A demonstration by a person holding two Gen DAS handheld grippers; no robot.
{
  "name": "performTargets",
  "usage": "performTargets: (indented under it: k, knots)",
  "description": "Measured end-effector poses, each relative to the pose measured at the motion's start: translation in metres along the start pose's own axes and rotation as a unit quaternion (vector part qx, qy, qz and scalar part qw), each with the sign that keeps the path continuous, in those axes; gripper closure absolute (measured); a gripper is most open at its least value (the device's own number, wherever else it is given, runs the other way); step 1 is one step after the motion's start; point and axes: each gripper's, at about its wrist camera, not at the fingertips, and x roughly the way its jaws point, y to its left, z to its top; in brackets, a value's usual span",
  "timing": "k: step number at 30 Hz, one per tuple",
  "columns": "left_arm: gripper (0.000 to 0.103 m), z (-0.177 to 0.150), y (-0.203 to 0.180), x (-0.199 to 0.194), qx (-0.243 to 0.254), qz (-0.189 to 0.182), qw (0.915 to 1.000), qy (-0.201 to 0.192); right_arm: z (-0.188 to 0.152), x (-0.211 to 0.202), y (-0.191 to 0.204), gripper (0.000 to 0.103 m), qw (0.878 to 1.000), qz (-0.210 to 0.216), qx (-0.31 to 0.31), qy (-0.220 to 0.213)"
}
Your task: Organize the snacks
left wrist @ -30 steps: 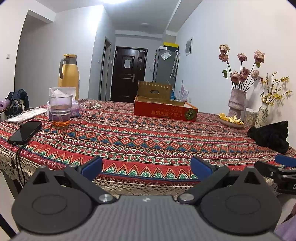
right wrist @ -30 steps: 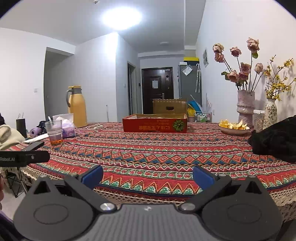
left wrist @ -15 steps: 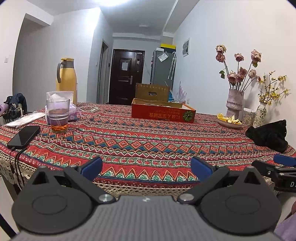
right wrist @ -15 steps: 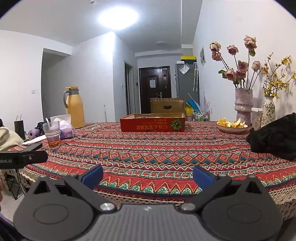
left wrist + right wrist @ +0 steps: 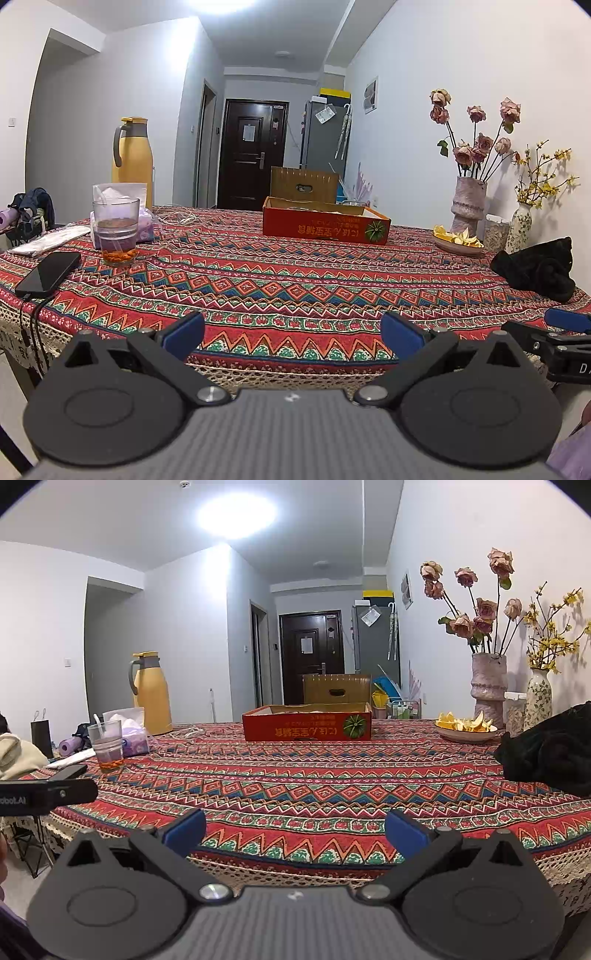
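Both grippers hover short of the near edge of the tabletop (image 5: 295, 280), side by side. The left gripper (image 5: 293, 330) has its jaws spread wide with nothing between them, and the right gripper (image 5: 295, 829) likewise holds its jaws wide apart and empty. Taking the red cardboard box (image 5: 325, 225) as the landmark, it sits open-topped toward the far side of the patterned cloth, well beyond both grippers; what lies inside it cannot be made out from this low angle. Directly behind the box stands a brown carton (image 5: 304, 184) with a handle slot. Left of the box, nearer the camera, a clear glass (image 5: 116, 230) with an orange layer at its bottom stands just in front of a tissue pack (image 5: 142, 225), with a yellow thermos jug (image 5: 133, 160) behind them. Further left and closer to the tabletop's edge than the box lies a black phone (image 5: 50, 271) with a cable hanging off the edge. Right of the box rests a shallow dish of orange peel (image 5: 458, 242), and behind it a pink vase of dried roses (image 5: 468, 205) and a smaller flowered vase (image 5: 519, 230). Nearer than the dish, right of the box, lies a bundle of black cloth (image 5: 535, 267).
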Motion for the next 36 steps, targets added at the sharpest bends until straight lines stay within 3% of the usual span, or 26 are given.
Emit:
performTargets:
  k: [30,36]
  knots:
    - [0.0,0.0009,-0.0014,-0.0019,0.01,-0.004,0.9999,-0.004,-0.0011,0.0007,-0.0009,0.0,1.0,0.001,0.002,0.002]
    - [0.0,-0.0009,0.001,-0.0015,0.004,-0.019,0.9998,-0.006,-0.0012,0.0035,-0.0017,0.0,1.0,0.005,0.002,0.0]
